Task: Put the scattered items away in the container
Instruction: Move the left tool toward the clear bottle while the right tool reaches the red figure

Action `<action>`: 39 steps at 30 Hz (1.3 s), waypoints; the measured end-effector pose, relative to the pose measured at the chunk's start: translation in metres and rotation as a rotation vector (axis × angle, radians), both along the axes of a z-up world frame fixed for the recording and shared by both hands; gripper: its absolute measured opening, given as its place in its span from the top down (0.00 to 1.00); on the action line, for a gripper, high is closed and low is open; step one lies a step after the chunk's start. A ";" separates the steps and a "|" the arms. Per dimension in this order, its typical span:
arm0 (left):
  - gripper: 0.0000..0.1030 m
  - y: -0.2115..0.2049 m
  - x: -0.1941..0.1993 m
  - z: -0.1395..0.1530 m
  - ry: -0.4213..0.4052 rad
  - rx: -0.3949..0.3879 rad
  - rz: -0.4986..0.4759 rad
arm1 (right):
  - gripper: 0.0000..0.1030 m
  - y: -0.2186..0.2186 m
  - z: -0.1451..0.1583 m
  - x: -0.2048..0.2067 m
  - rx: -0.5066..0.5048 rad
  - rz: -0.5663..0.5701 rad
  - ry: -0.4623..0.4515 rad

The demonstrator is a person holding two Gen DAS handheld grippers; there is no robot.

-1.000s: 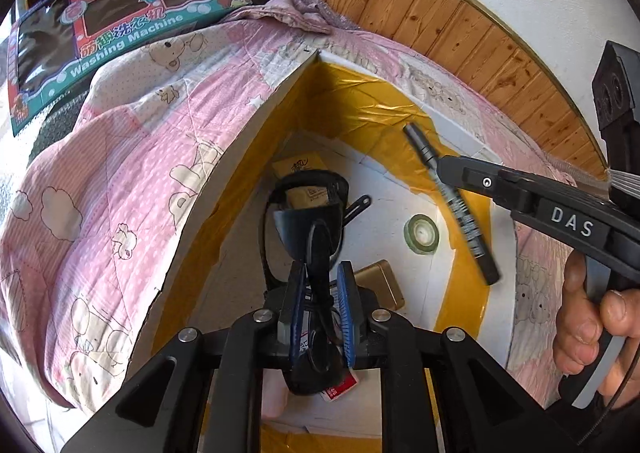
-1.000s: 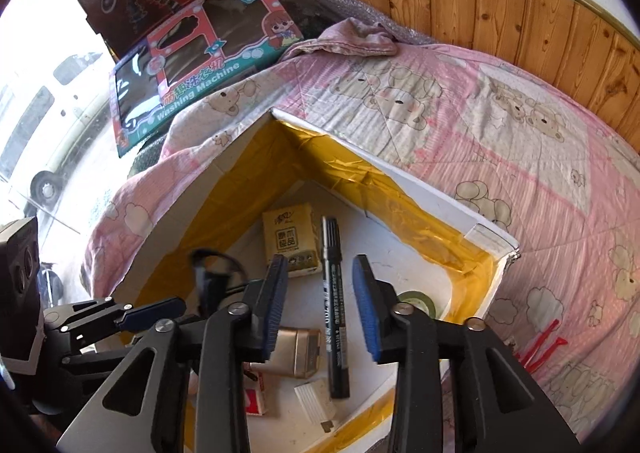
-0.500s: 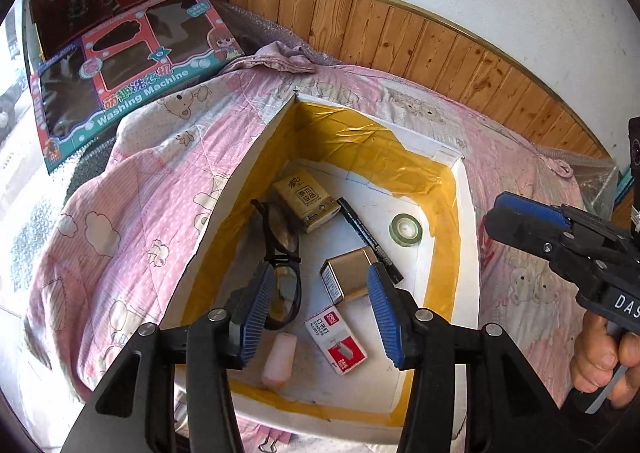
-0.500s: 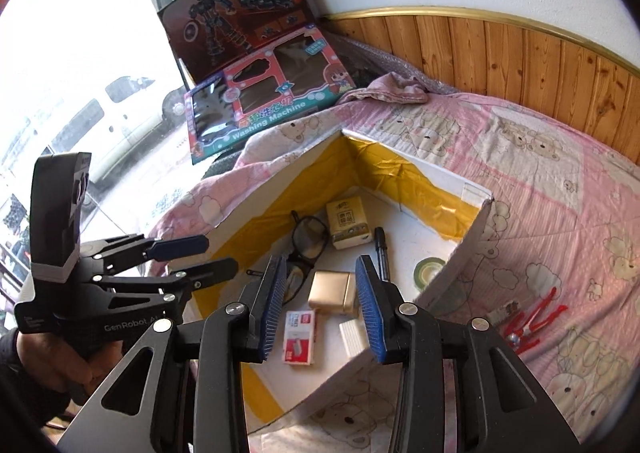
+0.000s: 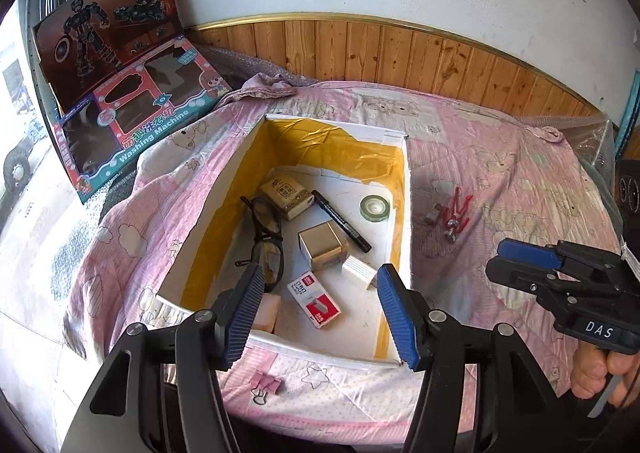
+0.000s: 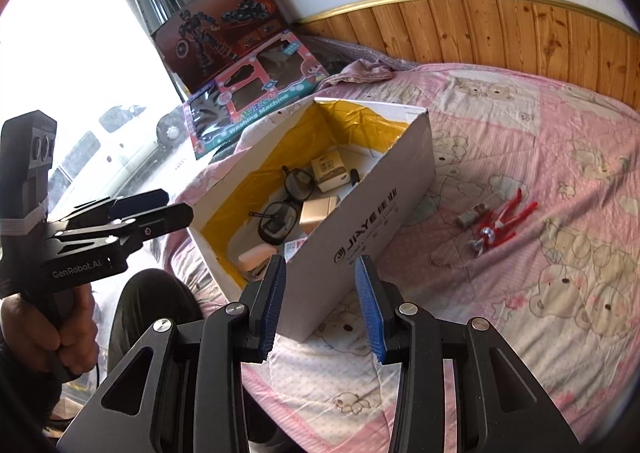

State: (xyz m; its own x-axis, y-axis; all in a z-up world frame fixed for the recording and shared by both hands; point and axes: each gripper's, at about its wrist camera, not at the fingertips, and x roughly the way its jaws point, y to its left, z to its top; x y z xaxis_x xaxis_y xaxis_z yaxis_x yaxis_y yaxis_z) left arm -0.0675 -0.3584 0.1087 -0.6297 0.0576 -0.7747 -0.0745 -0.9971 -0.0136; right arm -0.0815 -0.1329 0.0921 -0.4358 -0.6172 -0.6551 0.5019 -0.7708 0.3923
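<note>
Inside, the box [image 5: 404, 189] holds glasses [image 5: 267, 237], a marker [image 5: 341, 220], a tape roll [image 5: 374, 207], a tan packet [image 5: 286, 193], a gold tin [image 5: 322, 246], a red staple box [image 5: 315, 299], a small white block [image 5: 359, 271] and a pale eraser [image 5: 267, 311]. The box sits on a pink quilt [image 6: 520, 125], its inner walls lined with yellow tape.

To its right, apart from it, a red figure [image 6: 500, 223] lies on the quilt with a small grey piece [image 6: 471, 215] just beside it. A pink binder clip [image 5: 265, 389] lies on the quilt just in front of the box's near wall.

The left gripper [image 5: 320, 311] hangs above the near end of the box, fingers spread wide and empty. The right gripper [image 6: 320, 301] hangs over the quilt by the box's near corner, fingers parted about halfway, nothing between them. A hand [image 6: 60, 329] grips the left handle; another hand [image 5: 600, 377] grips the right one.

Two toy boxes [image 5: 132, 109] lean by the wall beyond the quilt, under wood panelling [image 6: 520, 29].
</note>
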 end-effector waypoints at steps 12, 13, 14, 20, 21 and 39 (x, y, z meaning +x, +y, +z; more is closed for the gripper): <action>0.40 0.058 0.055 0.005 0.016 0.010 -0.107 | 0.61 0.068 -0.043 0.053 -0.069 -0.183 -0.092; 0.40 0.066 0.058 0.002 0.010 0.015 -0.122 | 0.61 0.074 -0.046 0.056 -0.069 -0.202 -0.102; 0.40 0.073 0.061 -0.001 0.003 0.022 -0.139 | 0.61 0.080 -0.049 0.058 -0.069 -0.222 -0.112; 0.40 0.124 0.062 -0.022 -0.029 0.056 -0.234 | 0.61 0.112 -0.064 0.060 -0.110 -0.312 -0.191; 0.40 0.131 0.058 -0.025 -0.031 0.060 -0.245 | 0.61 0.116 -0.065 0.059 -0.111 -0.322 -0.197; 0.39 0.151 -0.008 -0.066 -0.101 0.104 -0.264 | 0.61 0.093 -0.102 -0.129 -0.023 -0.385 -0.279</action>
State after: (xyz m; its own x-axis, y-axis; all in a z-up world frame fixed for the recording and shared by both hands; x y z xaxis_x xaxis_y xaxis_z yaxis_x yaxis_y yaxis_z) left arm -0.0759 -0.2077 0.0423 -0.5025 0.2915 -0.8139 -0.3238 -0.9364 -0.1355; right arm -0.2102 -0.0398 -0.0098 -0.4451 -0.4611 -0.7677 0.0545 -0.8696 0.4907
